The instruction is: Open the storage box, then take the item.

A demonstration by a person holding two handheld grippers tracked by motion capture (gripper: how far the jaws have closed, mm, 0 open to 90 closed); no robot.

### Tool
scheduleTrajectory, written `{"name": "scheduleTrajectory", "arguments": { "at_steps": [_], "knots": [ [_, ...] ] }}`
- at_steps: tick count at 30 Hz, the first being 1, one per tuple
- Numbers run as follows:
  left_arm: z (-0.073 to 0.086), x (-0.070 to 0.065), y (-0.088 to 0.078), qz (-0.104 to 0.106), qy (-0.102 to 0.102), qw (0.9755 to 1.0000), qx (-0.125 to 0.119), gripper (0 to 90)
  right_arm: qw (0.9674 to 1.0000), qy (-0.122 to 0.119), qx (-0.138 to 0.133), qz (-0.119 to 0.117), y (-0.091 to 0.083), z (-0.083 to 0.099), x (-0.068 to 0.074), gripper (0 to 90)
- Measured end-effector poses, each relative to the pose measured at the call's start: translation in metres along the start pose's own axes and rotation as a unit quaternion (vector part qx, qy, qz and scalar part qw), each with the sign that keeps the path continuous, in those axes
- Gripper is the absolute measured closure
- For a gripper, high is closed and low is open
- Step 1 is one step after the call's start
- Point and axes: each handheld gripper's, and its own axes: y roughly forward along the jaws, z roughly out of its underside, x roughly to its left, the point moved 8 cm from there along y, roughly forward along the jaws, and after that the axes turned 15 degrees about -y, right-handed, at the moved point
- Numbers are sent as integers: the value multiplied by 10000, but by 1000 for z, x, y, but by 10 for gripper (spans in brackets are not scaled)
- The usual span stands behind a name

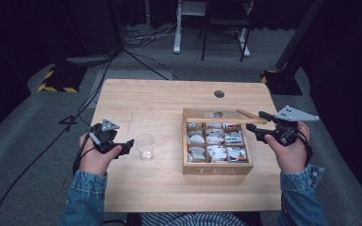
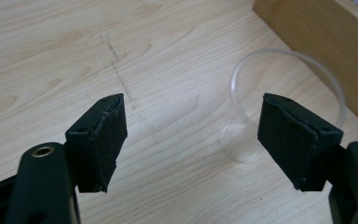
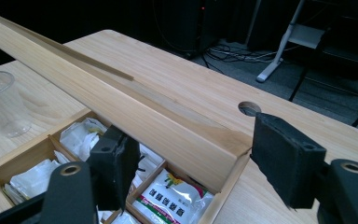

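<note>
A wooden tea box (image 1: 217, 169) marked TEA stands right of centre on the table, with tea bags (image 1: 215, 140) in its compartments. Its glass-panelled lid (image 1: 217, 114) is raised at the back. My right gripper (image 1: 257, 121) is open at the lid's right corner. In the right gripper view the lid's wooden frame (image 3: 121, 107) runs between the jaws of that gripper (image 3: 193, 140), above a green-printed tea bag (image 3: 172, 196). A clear plastic cup (image 1: 144, 147) stands left of the box. My left gripper (image 1: 128, 146) is open just left of it, and the left gripper view has the cup (image 2: 242, 140) ahead, towards the right jaw.
A round cable hole (image 1: 219, 93) sits in the table behind the box. The box's side wall (image 2: 317, 32) lies close to the right of the cup. On the floor beyond are cables (image 1: 141, 40), furniture legs (image 1: 176, 28) and yellow-black striped stand bases (image 1: 56, 82).
</note>
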Motion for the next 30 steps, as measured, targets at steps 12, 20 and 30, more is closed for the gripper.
{"name": "scheduleTrajectory", "arguments": {
  "at_steps": [12, 20, 30],
  "knots": [
    [-6, -51, 3, 649, 393, 9971, -49, 263, 9999, 67, -106, -18, -1, -4, -4, 342],
    [-4, -82, 8, 882, 626, 9941, -116, 268, 9999, 54, -101, -35, -1, -4, -4, 342],
    [1, -137, 12, 1475, 1130, 9825, -124, 301, 9999, 35, -113, -21, 0, -4, -5, 340]
  ]
}}
